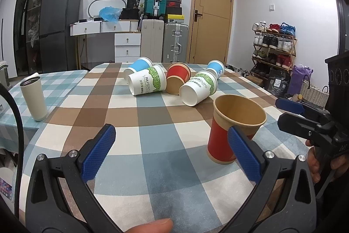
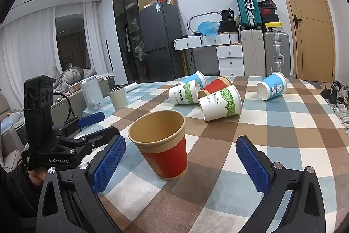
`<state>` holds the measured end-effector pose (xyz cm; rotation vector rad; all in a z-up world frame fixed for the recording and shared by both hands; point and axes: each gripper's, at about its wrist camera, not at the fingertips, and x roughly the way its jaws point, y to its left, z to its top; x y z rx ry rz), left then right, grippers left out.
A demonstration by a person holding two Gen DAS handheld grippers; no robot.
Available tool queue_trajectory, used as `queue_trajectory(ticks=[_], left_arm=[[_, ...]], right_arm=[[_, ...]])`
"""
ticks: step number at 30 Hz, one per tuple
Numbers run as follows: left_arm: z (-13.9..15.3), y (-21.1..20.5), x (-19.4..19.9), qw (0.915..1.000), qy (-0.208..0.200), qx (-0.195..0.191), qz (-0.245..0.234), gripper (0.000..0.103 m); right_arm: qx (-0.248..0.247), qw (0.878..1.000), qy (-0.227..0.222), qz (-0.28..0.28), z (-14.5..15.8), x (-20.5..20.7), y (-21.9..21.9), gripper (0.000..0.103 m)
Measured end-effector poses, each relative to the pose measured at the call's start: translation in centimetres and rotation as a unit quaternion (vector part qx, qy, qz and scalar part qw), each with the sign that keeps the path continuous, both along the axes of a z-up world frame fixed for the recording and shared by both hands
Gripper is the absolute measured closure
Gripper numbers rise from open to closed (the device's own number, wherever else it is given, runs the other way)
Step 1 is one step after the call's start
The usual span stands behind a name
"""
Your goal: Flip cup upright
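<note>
Red cup [image 2: 162, 143] upright on table [image 2: 283, 134], released; right gripper [image 2: 181, 165] and left gripper [image 1: 172, 154] both spread, clear for next cup.

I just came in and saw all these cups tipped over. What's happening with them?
A person holds a two-finger gripper in each hand and is standing tipped paper cups upright on the checkered tablecloth. One red paper cup already stands upright. The right gripper is open around it without touching, and the left gripper is open beside it. Five more cups lie on their sides behind: two white and green, two blue and one red.
</note>
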<state>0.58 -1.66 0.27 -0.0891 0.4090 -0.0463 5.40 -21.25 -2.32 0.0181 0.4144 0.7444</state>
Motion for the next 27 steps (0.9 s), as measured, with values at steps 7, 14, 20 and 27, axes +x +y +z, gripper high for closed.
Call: queue_trajectory(ticks=[7,14,20,27], left_arm=[[0.01,-0.08,0.04,1.0,0.001,0.001,0.001,0.001],[0.07,-0.37,-0.23,0.9999,-0.003,0.01,0.0,0.001],[0.03,-0.47,-0.23,1.0,-0.004,0.009,0.0,0.001],[-0.01,-0.43,-0.2,1.0,-0.002,0.009,-0.001,0.001]], right_arm=[[-0.003,1.0,0.0,0.002,-0.12,0.12,0.09,0.0],[-0.004,1.0,0.0,0.002,-0.17,0.11,0.12,0.0],[-0.005,1.0,0.001,0.002,-0.18,0.07,0.1,0.0],[-0.006,1.0,0.001,0.003,-0.32,-0.08,0.12,0.0]])
